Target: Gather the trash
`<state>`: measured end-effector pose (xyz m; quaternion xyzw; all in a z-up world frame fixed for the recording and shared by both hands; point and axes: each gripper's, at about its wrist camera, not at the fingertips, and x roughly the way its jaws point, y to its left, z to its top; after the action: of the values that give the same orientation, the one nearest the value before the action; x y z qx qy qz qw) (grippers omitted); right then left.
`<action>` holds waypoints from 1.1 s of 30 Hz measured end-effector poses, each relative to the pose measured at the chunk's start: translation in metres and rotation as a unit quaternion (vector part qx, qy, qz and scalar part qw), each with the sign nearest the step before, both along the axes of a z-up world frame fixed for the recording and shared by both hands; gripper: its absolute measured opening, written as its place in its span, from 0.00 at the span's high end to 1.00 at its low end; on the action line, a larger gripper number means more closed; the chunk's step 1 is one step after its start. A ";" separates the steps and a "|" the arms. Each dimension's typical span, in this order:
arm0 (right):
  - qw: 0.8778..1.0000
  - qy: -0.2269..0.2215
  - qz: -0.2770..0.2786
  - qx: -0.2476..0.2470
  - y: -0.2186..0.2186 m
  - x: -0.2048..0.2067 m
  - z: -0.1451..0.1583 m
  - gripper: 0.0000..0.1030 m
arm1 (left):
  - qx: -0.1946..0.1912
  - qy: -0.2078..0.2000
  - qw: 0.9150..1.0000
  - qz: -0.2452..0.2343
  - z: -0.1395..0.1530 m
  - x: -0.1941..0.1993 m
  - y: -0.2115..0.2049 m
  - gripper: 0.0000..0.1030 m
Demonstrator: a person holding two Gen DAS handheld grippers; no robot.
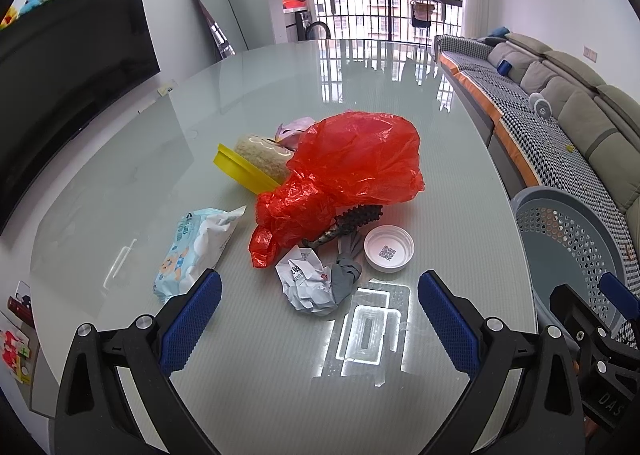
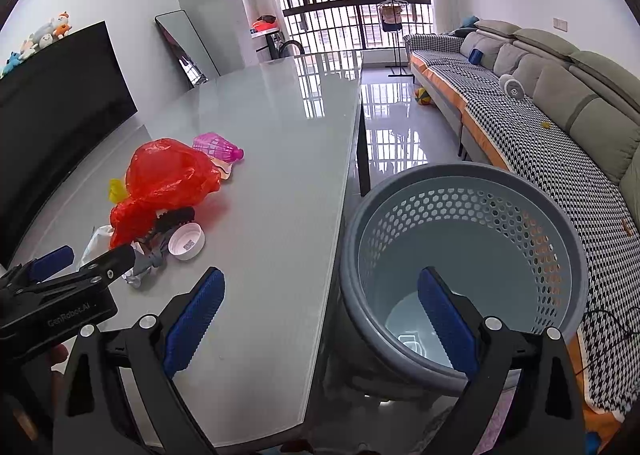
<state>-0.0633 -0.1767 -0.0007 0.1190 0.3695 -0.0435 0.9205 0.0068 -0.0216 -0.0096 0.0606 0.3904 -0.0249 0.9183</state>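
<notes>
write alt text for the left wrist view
Open left tongs hover empty over a glossy table, aimed at a trash pile: crumpled paper, red plastic bag, white lid and wipes pack. A grey perforated bin stands at the right.

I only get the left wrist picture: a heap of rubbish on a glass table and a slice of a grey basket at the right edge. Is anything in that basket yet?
Observer: No. The right wrist view looks straight down into the basket, and its floor is bare.
Operator: Where does the basket stand?
Observer: On the floor, right beside the table edge, between the table and the sofa.
Operator: Is the other gripper holding something?
Observer: No. The right gripper is open and holds nothing, with one finger over the table edge and the other over the basket.
Operator: Anything hidden behind the red bag?
Observer: Yes, a pink mesh thing lies just past the red bag.
</notes>
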 end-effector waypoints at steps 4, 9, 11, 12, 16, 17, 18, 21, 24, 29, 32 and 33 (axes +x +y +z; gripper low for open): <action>1.000 0.001 0.000 0.000 0.000 0.000 0.000 0.10 | 0.000 0.000 1.000 0.001 0.000 0.000 0.000 0.06; 1.000 0.000 0.002 -0.001 0.002 0.000 0.001 0.10 | -0.002 -0.001 1.000 0.002 0.000 0.000 0.001 0.06; 1.000 -0.002 0.003 -0.003 0.004 0.000 0.001 0.10 | -0.003 -0.001 1.000 0.001 0.000 0.000 0.002 0.06; 1.000 -0.002 0.004 -0.004 0.005 0.000 0.002 0.10 | -0.004 -0.001 1.000 0.001 0.000 0.000 0.002 0.06; 1.000 -0.004 0.011 -0.007 0.009 0.000 0.002 0.10 | -0.004 -0.004 1.000 0.002 0.001 -0.001 0.004 0.06; 1.000 -0.004 0.013 -0.007 0.010 0.001 0.002 0.10 | -0.004 -0.005 1.000 0.003 0.001 -0.001 0.005 0.06; 1.000 -0.004 0.015 -0.007 0.011 0.001 0.002 0.10 | -0.005 -0.006 1.000 0.004 0.001 -0.001 0.006 0.06; 1.000 -0.004 0.025 -0.007 0.016 0.003 0.001 0.10 | -0.006 -0.008 1.000 0.005 0.001 -0.001 0.010 0.06; 0.999 0.000 0.036 -0.004 0.021 0.008 0.000 0.10 | -0.008 -0.013 1.000 0.004 0.003 -0.002 0.017 0.06; 0.998 0.006 0.057 0.005 0.031 0.018 -0.002 0.10 | 0.001 -0.018 1.000 0.019 0.004 0.002 0.036 0.06; 0.997 0.015 0.076 -0.001 0.043 0.030 -0.003 0.10 | 0.001 -0.017 0.999 0.033 0.003 0.005 0.055 0.06; 0.996 0.023 0.087 -0.003 0.049 0.037 -0.004 0.10 | -0.001 -0.015 0.999 0.040 0.002 0.006 0.062 0.06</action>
<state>-0.0266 -0.1281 -0.0045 0.0828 0.3992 0.0326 0.9125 0.0132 0.0405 -0.0072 0.0445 0.3786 0.0121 0.9244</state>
